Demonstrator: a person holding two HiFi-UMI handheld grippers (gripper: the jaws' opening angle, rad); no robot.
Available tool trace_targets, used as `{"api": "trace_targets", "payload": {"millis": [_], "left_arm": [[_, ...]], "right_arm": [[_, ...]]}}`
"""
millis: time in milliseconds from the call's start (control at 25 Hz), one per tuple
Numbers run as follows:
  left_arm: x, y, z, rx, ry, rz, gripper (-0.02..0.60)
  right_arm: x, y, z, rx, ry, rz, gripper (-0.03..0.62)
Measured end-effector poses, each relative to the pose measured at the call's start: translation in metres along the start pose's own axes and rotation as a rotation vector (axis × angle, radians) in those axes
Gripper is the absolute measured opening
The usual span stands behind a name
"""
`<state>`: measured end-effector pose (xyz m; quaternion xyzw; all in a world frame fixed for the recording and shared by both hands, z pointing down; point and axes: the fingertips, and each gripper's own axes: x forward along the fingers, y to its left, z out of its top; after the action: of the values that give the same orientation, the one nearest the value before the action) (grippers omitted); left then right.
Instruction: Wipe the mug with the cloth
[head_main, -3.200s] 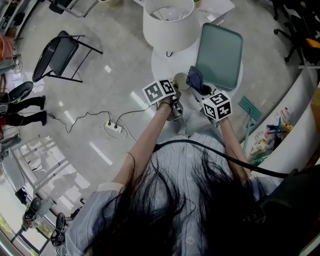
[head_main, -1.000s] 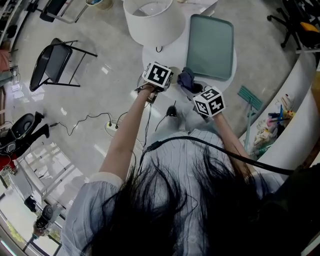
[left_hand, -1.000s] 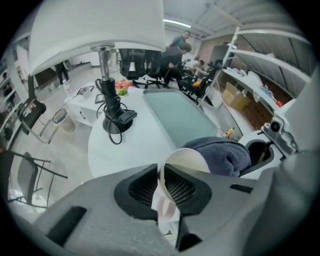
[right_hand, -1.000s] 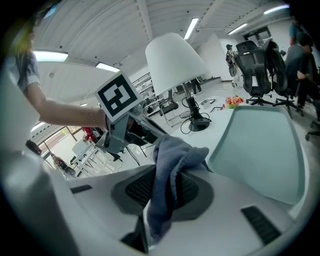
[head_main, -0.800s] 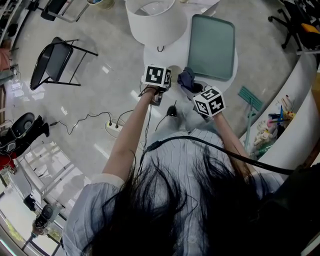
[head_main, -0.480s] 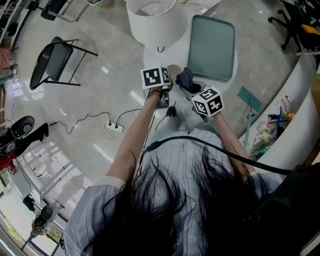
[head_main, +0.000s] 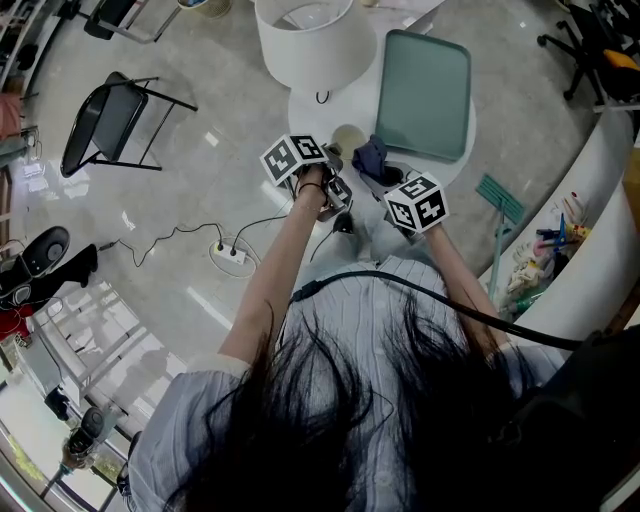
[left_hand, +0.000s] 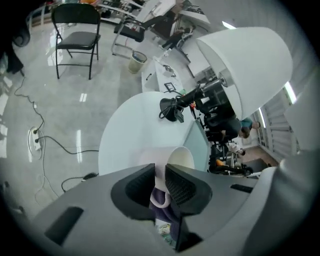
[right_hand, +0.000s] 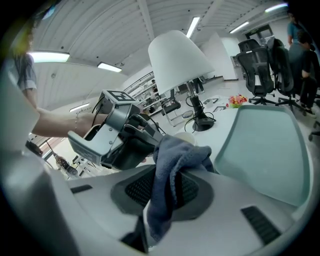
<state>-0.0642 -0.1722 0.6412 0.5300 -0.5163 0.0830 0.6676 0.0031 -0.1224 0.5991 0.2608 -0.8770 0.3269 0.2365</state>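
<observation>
A white mug hangs over the round white table, its mouth turned toward the cloth. My left gripper is shut on the mug's handle. In the head view the mug shows as a pale circle just past the left gripper. My right gripper is shut on a blue-grey cloth, which bunches above the jaws. In the head view the cloth sits right beside the mug, in front of the right gripper. The right gripper view shows the left gripper close on its left.
A lamp with a big white shade stands at the table's far side. A flat green tray lies on the right. A black folding chair and a power strip with cables are on the floor at left.
The left gripper has turned, its marker cube swinging left, and the mug's mouth has come into sight beside the cloth. The right gripper and cloth have stayed nearly still.
</observation>
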Motion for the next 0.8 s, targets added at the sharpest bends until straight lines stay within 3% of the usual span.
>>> {"api": "trace_targets", "payload": {"millis": [160, 360, 560, 800], "left_arm": [[-0.003, -0.002, -0.01, -0.118, -0.009, -0.034, 0.057], [-0.003, 0.0, -0.012, -0.207, -0.037, -0.046, 0.057], [0.0, -0.004, -0.02, -0.409, -0.045, -0.107, 0.057], [0.004, -0.007, -0.025, -0.499, -0.051, -0.133, 0.055]], "right_arm": [[-0.003, 0.004, 0.001, -0.008, -0.001, 0.006, 0.086], [-0.002, 0.009, 0.002, -0.015, 0.002, 0.013, 0.086], [-0.005, 0.01, 0.002, -0.016, -0.005, 0.006, 0.086], [-0.01, 0.009, 0.0, -0.004, -0.016, -0.001, 0.086]]}}
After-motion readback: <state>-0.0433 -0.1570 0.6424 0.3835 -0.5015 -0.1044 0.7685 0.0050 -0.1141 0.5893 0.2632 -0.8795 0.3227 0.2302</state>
